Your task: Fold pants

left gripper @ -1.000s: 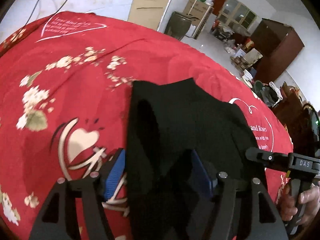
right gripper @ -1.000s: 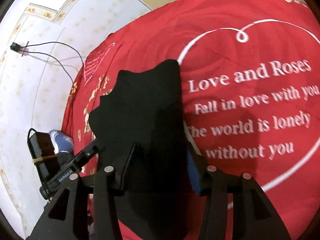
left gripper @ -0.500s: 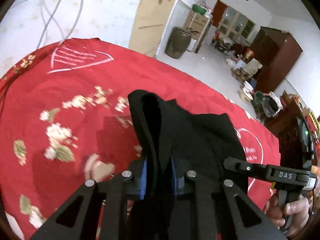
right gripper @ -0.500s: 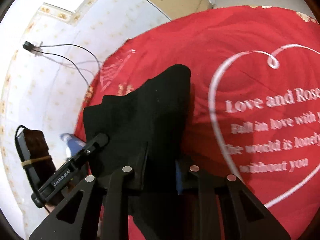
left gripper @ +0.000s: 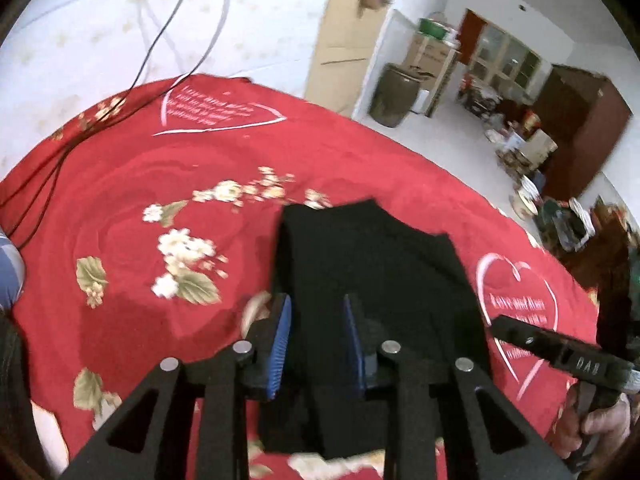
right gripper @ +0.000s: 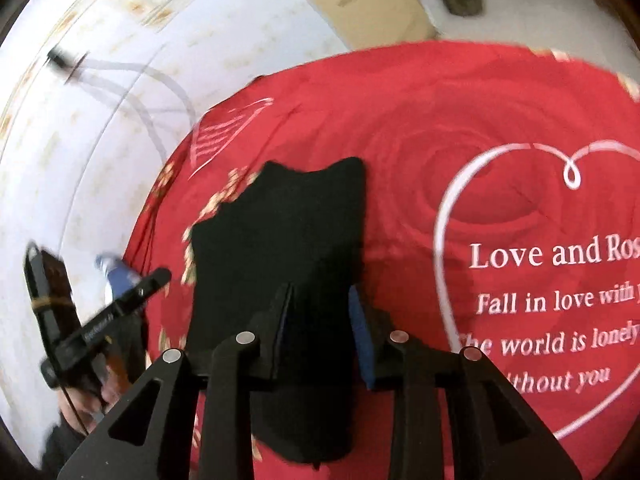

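the black pants [left gripper: 372, 272] lie folded on a red bedspread [left gripper: 168, 184] printed with flowers and white hearts, their far edge well ahead of both sets of jaws.

the left gripper [left gripper: 316, 340] has its jaws narrow and they have just been opening a little; the near end of the pants sits between the blue pads [left gripper: 282, 340], and whether the pads press the cloth cannot be told from here. just right of these jaws the other tool's black body shows, with a hand [left gripper: 600, 428] on its handle.

the right gripper [right gripper: 320, 332] also stands narrow, its jaws having just eased apart slightly, with the near edge of the pants [right gripper: 280, 232] between them; the grip itself cannot be told. to the right of these jaws runs a white heart with lettering [right gripper: 552, 300]. to the left the other tool and a hand [right gripper: 92, 400] appear against a pale wall.
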A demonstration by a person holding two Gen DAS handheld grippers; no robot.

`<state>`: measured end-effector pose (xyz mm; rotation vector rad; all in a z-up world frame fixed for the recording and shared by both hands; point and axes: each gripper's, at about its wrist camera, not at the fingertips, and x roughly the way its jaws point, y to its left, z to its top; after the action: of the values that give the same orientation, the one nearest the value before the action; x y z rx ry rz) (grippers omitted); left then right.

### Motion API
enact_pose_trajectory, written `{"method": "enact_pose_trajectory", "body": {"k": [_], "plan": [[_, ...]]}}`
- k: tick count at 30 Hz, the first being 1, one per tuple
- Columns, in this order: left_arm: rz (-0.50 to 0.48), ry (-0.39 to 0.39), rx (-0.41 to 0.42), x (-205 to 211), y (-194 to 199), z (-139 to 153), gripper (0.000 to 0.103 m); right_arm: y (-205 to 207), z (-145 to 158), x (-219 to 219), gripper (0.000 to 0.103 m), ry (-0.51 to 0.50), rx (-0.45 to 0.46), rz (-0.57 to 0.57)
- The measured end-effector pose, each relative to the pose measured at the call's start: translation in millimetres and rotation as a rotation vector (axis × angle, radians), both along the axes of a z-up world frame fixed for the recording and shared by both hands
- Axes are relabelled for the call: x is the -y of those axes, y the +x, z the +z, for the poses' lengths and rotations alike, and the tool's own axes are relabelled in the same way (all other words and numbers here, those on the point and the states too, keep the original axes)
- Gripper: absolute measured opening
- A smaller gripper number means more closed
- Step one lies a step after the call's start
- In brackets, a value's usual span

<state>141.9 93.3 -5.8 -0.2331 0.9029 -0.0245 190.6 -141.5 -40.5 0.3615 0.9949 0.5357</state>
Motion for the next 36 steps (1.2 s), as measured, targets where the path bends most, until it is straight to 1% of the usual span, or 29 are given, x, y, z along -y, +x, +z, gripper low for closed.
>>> {"method": "enact_pose_trajectory", "body": {"k": [2, 4, 6, 7, 8, 9, 10, 11, 12, 14, 16, 18, 20, 26, 31, 36], "plan": [[-0.035, -0.001, -0.003, 15.6, -12.6, -1.8, 0.028, -17.8, 3.1, -9.8, 0.030, -0.053, 0.032, 0.049], [-0.067, 0.005, -0.035, 31.9, -22.0, -11.7, 0.028, -38.9, 1.8, -17.1, 0.029, -0.112, 0.058, 0.073], [-0.088, 0.030, -0.086, 43.7, -25.8, -26.7, 0.028, -48.7, -9.0, -21.2, 0.029, -0.139, 0.039, 0.097], [-0.092, 0.049, -0.109, 47.7, -26.1, -35.0, 0.028, -50.7, -20.4, -24.7, 0.029, -0.181, 0.005, 0.109], [-0.093, 0.076, -0.106, 50.5, -25.9, -37.9, 0.028, -50.9, -24.8, -28.0, 0.029, -0.208, -0.006, 0.110], [-0.092, 0.099, -0.100, 53.0, -26.3, -35.6, 0.028, -51.6, -25.4, -26.3, 0.029, -0.211, 0.000, 0.108], [-0.086, 0.107, -0.101, 54.6, -27.7, -31.5, 0.028, -51.5, -22.4, -23.5, 0.029, -0.206, -0.007, 0.103], [-0.075, 0.101, -0.093, 55.2, -30.7, -24.8, 0.029, -50.6, -18.6, -21.8, 0.029, -0.204, -0.010, 0.097], [-0.068, 0.091, -0.077, 55.3, -34.7, -18.4, 0.031, -52.9, -11.7, -18.6, 0.029, -0.202, 0.000, 0.091], [-0.051, 0.090, -0.043, 56.6, -45.8, -4.3, 0.031, -60.5, -0.5, -14.7, 0.029, -0.208, 0.031, 0.084], [-0.025, 0.104, -0.031, 58.4, -57.3, 5.7, 0.034, -71.1, 8.8, -9.2, 0.030, -0.204, 0.049, 0.070], [-0.007, 0.101, -0.021, 58.4, -68.6, 11.6, 0.040, -82.7, 16.9, -8.4, 0.030, -0.211, 0.059, 0.051], [0.009, 0.103, -0.017, 58.5, -80.7, 16.5, 0.041, -89.7, 22.0, -13.2, 0.030, -0.217, 0.067, 0.045], [0.021, 0.118, -0.014, 60.7, -100.0, 19.7, 0.042, -122.6, 34.7, -18.9, 0.030, -0.251, 0.131, 0.051], [0.009, 0.125, -0.029, 62.0, -102.7, 13.5, 0.042, -131.5, 30.7, -29.4, 0.030, -0.298, 0.125, 0.066], [0.007, 0.118, -0.034, 61.4, -100.6, 8.2, 0.046, -133.3, 29.3, -35.9, 0.030, -0.323, 0.128, 0.083]]}}
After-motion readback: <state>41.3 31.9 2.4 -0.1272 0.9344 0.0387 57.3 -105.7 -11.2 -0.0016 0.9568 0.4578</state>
